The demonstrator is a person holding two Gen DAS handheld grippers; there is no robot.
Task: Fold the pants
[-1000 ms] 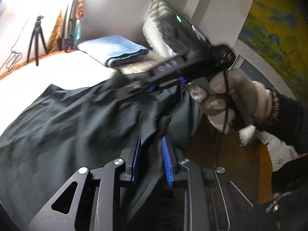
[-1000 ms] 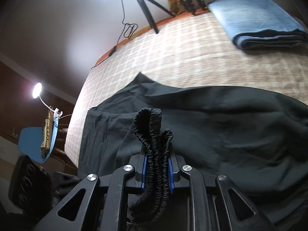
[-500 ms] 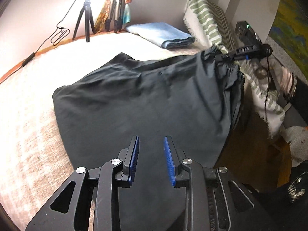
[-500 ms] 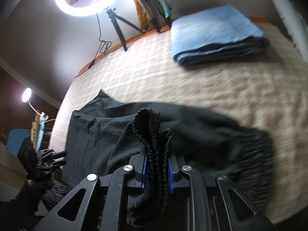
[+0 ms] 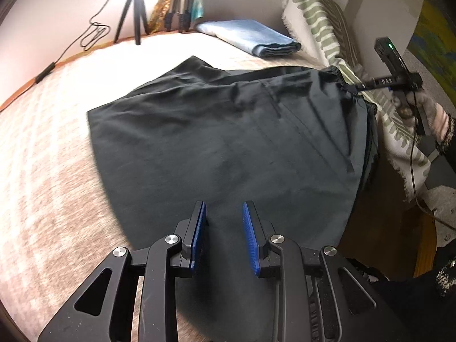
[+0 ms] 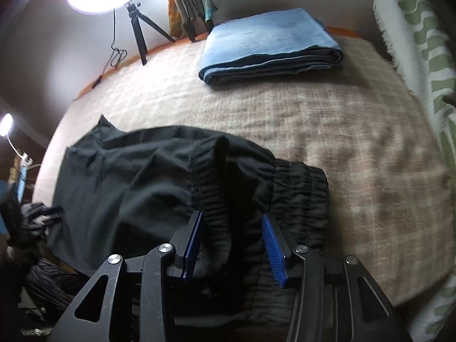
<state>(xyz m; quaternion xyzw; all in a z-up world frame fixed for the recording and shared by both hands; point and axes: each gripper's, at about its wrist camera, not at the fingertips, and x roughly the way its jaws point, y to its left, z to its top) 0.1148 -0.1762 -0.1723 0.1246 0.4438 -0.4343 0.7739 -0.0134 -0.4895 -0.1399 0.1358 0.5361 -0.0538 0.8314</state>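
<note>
Black pants [image 5: 228,131] lie spread on the checked bedcover [image 5: 42,171], waistband [image 6: 296,188] at the right edge. Left gripper [image 5: 223,235] hovers over the near hem, jaws apart, nothing between the pads. Right gripper [image 6: 232,240] jaws have just been opening: the bunched waistband fold sits between its fingers [image 6: 272,242], pads no longer pressing it. Folded blue jeans [image 6: 270,45] lie far behind, well apart.

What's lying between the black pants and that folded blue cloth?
Nothing: the right wrist view shows only bare beige bedcover between the black pants and folded blue cloth.
</note>
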